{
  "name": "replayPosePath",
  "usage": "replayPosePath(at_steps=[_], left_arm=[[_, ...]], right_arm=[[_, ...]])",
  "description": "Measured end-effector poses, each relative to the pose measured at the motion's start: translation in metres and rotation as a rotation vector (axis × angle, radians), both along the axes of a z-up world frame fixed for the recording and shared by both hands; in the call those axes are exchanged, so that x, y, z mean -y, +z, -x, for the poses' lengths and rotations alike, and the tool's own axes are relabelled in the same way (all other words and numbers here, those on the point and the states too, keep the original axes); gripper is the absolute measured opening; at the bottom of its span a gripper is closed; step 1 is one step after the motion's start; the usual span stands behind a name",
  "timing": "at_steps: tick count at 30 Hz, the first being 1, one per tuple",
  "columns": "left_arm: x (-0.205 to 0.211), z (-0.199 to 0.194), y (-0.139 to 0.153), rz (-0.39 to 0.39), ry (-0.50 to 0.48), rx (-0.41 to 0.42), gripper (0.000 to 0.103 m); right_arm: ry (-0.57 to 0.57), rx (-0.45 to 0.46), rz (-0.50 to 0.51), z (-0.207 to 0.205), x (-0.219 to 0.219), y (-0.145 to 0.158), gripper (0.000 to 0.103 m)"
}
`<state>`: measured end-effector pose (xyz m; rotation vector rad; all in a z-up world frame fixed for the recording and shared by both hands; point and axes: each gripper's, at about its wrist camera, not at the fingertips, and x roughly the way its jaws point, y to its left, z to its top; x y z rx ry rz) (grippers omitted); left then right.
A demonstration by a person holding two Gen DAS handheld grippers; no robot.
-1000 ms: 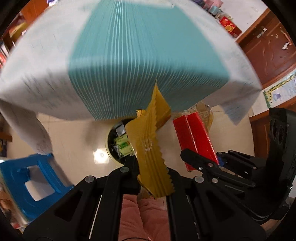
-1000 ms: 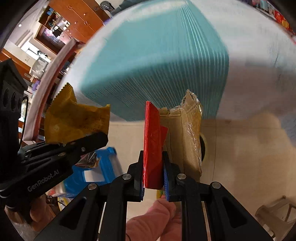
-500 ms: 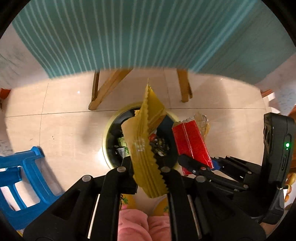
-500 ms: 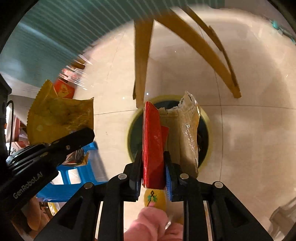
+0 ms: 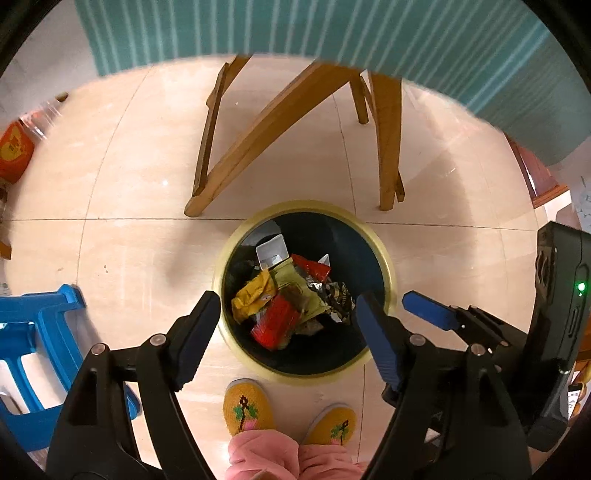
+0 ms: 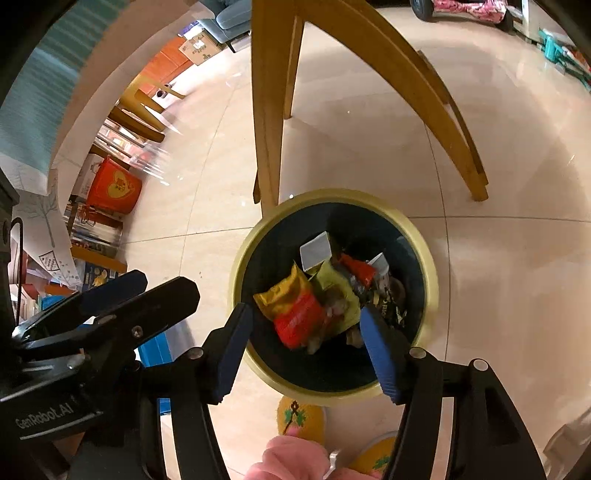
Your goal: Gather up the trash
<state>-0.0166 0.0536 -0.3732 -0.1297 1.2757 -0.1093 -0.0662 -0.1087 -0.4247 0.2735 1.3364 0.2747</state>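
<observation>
A round bin with a yellow rim (image 5: 388, 266) stands on the tiled floor right below both grippers. Several wrappers lie inside it, among them a yellow wrapper (image 5: 255, 295) and a red packet (image 5: 275, 323). My left gripper (image 5: 287, 299) hangs over the bin, its jaws opening wide with nothing between them. In the right wrist view my right gripper (image 6: 306, 314) is likewise opening and bare over the bin rim (image 6: 428, 266), with the yellow wrapper (image 6: 284, 295) and red packet (image 6: 299, 325) below. The left gripper (image 6: 162, 286) shows beside it.
Wooden table legs (image 5: 258, 125) stand just behind the bin under a teal striped tablecloth (image 5: 295, 26). A blue plastic stool (image 5: 40, 332) is at the left. The person's yellow slippers (image 5: 247, 410) stand before the bin. A red box (image 6: 114, 186) sits farther left.
Both grippers sank from table height down to the bin and opened. The yellow wrapper left the left gripper and the red packet left the right; both now lie in the bin.
</observation>
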Motion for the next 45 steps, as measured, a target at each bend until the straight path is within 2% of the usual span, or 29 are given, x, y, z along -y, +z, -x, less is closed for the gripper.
replayPosePath(at_steps=[2, 8, 18, 25, 36, 43, 45], left_arm=[[-0.005, 0.002, 0.008, -0.001, 0.002, 0.009, 0.074], [-0.009, 0.010, 0.052, -0.004, 0.024, 0.036, 0.074], [-0.027, 0.022, 0.154, -0.020, 0.074, 0.094, 0.079], [-0.039, 0.028, 0.227, -0.047, 0.098, 0.110, 0.079], [-0.035, 0.041, 0.356, -0.118, 0.072, 0.175, 0.079], [-0.032, 0.049, 0.449, -0.137, 0.046, 0.276, 0.079], [-0.031, 0.051, 0.477, -0.135, 0.041, 0.308, 0.079]], right_arm=[[-0.004, 0.015, 0.018, 0.003, 0.000, 0.013, 0.075], [-0.022, 0.049, 0.049, 0.009, 0.003, 0.053, 0.088], [-0.048, 0.063, 0.084, 0.012, 0.009, 0.132, 0.095], [-0.055, 0.086, 0.105, 0.011, 0.013, 0.216, 0.096], [-0.056, 0.137, 0.102, 0.017, 0.017, 0.375, 0.098], [-0.041, 0.179, 0.139, 0.023, 0.013, 0.474, 0.098], [-0.057, 0.188, 0.139, 0.024, 0.014, 0.493, 0.098]])
